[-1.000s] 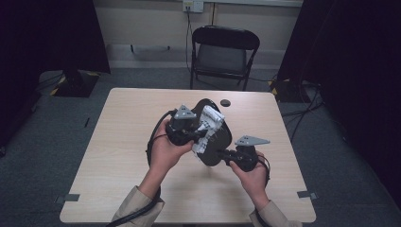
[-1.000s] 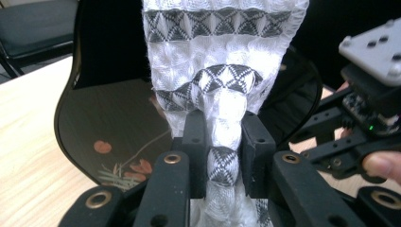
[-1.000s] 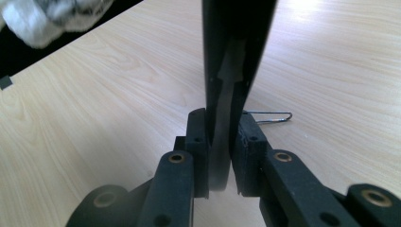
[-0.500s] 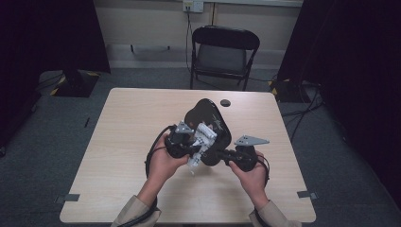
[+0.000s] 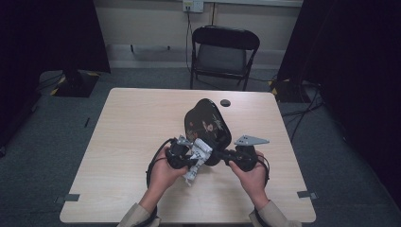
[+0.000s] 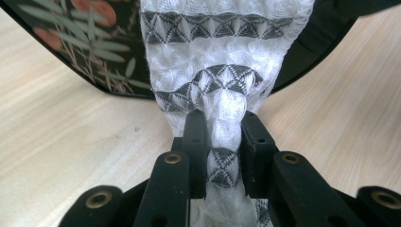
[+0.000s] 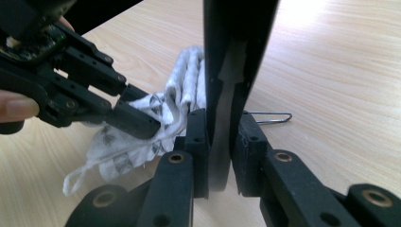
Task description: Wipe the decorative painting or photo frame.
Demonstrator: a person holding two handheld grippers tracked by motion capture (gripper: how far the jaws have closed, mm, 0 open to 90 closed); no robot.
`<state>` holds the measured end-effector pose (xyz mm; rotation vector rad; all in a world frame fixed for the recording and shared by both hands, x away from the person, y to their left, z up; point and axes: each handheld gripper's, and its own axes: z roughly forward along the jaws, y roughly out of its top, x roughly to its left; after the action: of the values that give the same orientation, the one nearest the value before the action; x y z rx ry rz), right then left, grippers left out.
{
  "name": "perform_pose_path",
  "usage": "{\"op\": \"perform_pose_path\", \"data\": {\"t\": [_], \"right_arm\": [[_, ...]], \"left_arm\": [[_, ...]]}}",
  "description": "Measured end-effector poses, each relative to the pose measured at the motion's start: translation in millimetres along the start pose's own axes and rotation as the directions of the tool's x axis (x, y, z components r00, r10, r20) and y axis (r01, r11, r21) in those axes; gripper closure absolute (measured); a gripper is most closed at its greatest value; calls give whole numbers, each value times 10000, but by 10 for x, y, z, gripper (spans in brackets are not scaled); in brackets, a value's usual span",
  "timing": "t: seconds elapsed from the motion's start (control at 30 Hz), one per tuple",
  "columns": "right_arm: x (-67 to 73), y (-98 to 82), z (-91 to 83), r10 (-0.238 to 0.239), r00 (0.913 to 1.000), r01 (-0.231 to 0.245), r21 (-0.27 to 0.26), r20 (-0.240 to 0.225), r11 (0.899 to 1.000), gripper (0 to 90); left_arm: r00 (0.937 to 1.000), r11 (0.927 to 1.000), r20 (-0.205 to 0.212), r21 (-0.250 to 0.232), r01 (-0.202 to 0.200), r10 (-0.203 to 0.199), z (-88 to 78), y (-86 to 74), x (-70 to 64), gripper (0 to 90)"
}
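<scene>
High view, item one: we record a black lacquered oval tray with painted flowers and leaves [image 5: 208,124] tilted up off the pale wooden table [image 5: 118,142], its near rim clamped between the closed jaws of the right gripper [image 5: 222,155]. Item two: we note a white woven cloth with grey triangle bands [image 6: 222,85], pinched tight by the left gripper [image 5: 193,158], draped against the tray's face
</scene>
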<state>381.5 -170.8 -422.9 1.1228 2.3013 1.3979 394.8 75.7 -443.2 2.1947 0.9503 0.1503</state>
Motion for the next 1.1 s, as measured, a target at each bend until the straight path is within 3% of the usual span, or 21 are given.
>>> {"op": "perform_pose_path", "data": {"t": [0.23, 0.73, 0.87, 0.9, 1.03, 1.1], "right_arm": [[3, 1, -2, -20, 10000, 20, -18, 4, 10000, 785], [3, 1, -3, -53, 10000, 53, -24, 18, 10000, 785], [2, 0, -4, -56, 10000, 57, -36, 18, 10000, 785], [-1, 0, -4, -57, 10000, 57, -32, 11, 10000, 785], [-2, -1, -6, -63, 10000, 63, -33, 2, 10000, 783], [-3, 0, -10, -63, 10000, 63, -42, -1, 10000, 784]], "left_arm": [[9998, 9988, 66, 455, 188, -191, 36, -108, 37, 753], [9994, 9963, 9, 781, 348, -350, 24, -277, 90, 753], [9986, 9978, 131, 435, 500, -506, -103, -269, 110, 753], [9985, 9986, 186, 113, 510, -513, -184, -238, 109, 753], [9991, 9985, 204, -390, 388, -381, -330, -148, 96, 753], [9994, 9951, 174, -935, 321, -306, -465, -39, 57, 753]]}}
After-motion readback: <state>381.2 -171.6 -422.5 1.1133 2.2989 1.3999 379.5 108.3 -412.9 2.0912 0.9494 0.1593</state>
